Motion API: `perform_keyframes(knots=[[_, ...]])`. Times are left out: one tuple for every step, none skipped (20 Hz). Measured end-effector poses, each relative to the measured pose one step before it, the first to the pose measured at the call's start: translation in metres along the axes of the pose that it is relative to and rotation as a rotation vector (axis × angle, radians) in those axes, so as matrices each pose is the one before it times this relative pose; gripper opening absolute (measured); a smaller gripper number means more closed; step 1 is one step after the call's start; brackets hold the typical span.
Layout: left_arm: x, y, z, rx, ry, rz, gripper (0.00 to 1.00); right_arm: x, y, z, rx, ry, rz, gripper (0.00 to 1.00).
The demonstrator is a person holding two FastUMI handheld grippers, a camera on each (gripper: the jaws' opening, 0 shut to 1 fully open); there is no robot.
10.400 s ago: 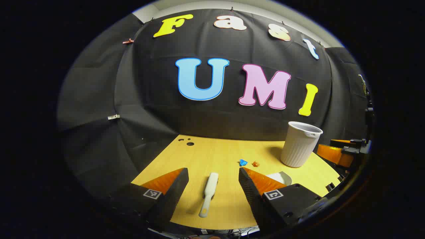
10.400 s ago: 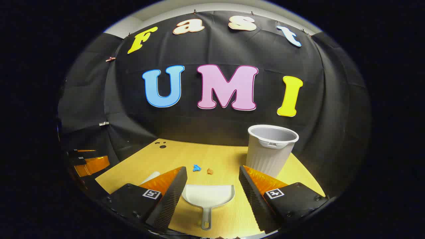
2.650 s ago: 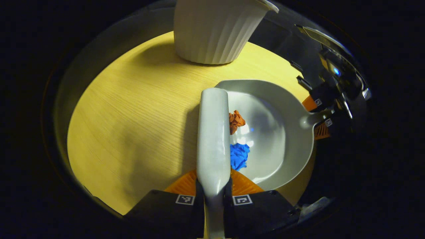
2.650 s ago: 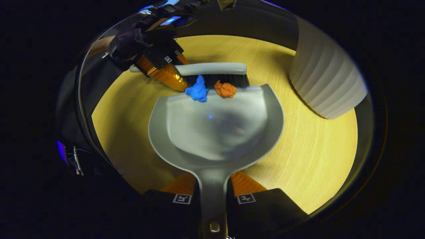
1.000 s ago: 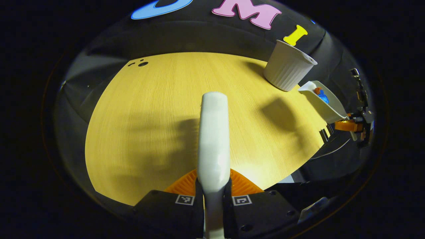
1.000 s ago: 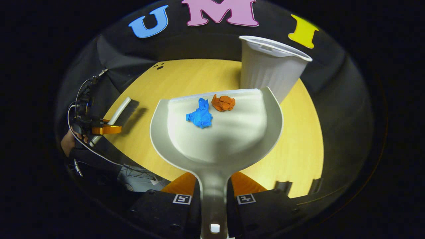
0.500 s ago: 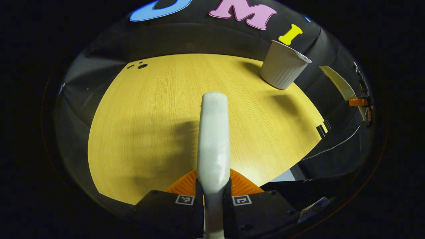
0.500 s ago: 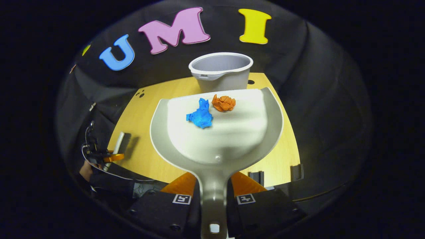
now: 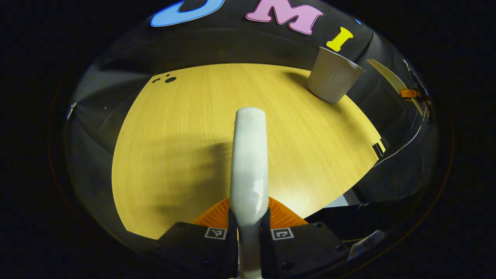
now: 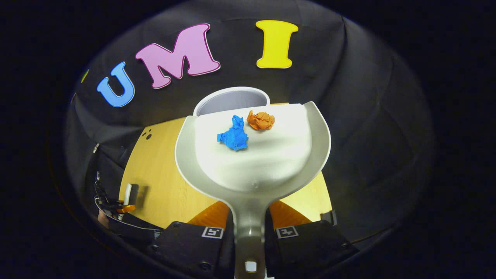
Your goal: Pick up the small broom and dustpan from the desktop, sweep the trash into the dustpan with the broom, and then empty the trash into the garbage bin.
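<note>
My right gripper [image 10: 250,223] is shut on the handle of the white dustpan [image 10: 267,162], held in the air. A blue paper scrap [image 10: 234,135] and an orange scrap [image 10: 261,120] lie near the pan's front lip. The lip overlaps the rim of the white ribbed garbage bin [image 10: 232,101] just behind it. My left gripper [image 9: 248,223] is shut on the white broom [image 9: 250,155], which points out over the wooden desktop [image 9: 186,128]. In the left gripper view the bin [image 9: 333,79] stands at the far right of the desk, with the raised dustpan [image 9: 391,77] edge-on to its right.
The desk's right edge [image 9: 378,145] has notches in it, and small dark holes [image 9: 166,79] sit at its far left corner. In the right gripper view the left gripper with the broom [image 10: 128,195] is low at the desk's left side.
The dustpan has risen and moved toward the bin, its lip now over the bin's rim; the scraps have not shifted. The broom has stayed nearly still over the desk.
</note>
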State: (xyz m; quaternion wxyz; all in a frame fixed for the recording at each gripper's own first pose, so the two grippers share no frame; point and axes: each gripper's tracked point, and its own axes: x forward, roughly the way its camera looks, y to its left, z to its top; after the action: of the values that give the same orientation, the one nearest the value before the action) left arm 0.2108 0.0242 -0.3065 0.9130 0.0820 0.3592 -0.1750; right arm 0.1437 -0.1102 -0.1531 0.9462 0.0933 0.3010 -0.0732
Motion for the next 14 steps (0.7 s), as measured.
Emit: perform_keyframes(knots=[[0.00039,0.00302,-0.00193,-0.00039,-0.00261,0.00558,0.26,0.00830,-0.00071,0.01102,-0.00992,-0.01086,-0.01142,0.38],[-0.00110,0.00119,0.00200,-0.00256,-0.00210,0.00289,0.27,0.00861,-0.00069,0.00967,-0.00904,-0.00885,-0.01151,0.34],[-0.00068,0.00325,0.00277,-0.00363,-0.00193,0.00051,0.26,0.00732,0.00020,0.00692,-0.01130,-0.00650,-0.01219,0.34],[-0.00064,0.00144,0.00375,0.00125,-0.00115,-0.00061,0.26,0.00954,-0.00072,0.00932,-0.01383,-0.00646,-0.01253,0.34],[-0.00099,0.00130,0.00239,0.00971,-0.00042,0.00378,0.26,0.00961,-0.00122,0.00848,-0.02201,-0.00763,-0.01746,0.34],[-0.00084,0.00236,0.00345,0.01325,0.00010,0.00702,0.26,0.01052,-0.00190,0.00886,-0.02304,-0.00896,-0.02156,0.31],[-0.00034,0.00304,0.00324,0.01376,0.00000,0.00828,0.27,0.01040,-0.00053,0.00734,-0.02249,-0.00814,-0.01977,0.30],[0.00041,0.00209,0.00382,0.00982,0.00001,0.00547,0.27,0.00975,-0.00164,0.00695,-0.02103,-0.00637,-0.01726,0.34],[-0.00084,0.00033,0.00397,0.00354,-0.00055,-0.00229,0.26,0.00739,-0.00240,0.00595,-0.02517,-0.00604,-0.02211,0.34],[-0.00035,-0.00175,0.00329,-0.00185,-0.00165,-0.00797,0.27,0.00907,-0.00018,0.00671,-0.01886,-0.00449,-0.02060,0.34],[-0.00038,-0.00159,0.00354,-0.00426,-0.00716,-0.00342,0.27,0.00880,0.00074,0.00462,-0.00768,-0.00126,-0.01084,0.34],[-0.00044,-0.00090,0.00339,-0.00497,-0.00566,-0.00196,0.27,0.00707,0.00257,0.00282,-0.00027,0.00279,-0.00031,0.34],[0.00111,-0.00198,0.00198,-0.00296,-0.00252,-0.00223,0.27,0.00700,0.00116,0.00199,-0.00531,0.00386,-0.00592,0.35],[-0.00007,-0.00171,0.00220,0.00084,-0.00159,-0.00133,0.26,0.00644,-0.00010,0.00118,-0.01543,0.00346,-0.01355,0.34]])
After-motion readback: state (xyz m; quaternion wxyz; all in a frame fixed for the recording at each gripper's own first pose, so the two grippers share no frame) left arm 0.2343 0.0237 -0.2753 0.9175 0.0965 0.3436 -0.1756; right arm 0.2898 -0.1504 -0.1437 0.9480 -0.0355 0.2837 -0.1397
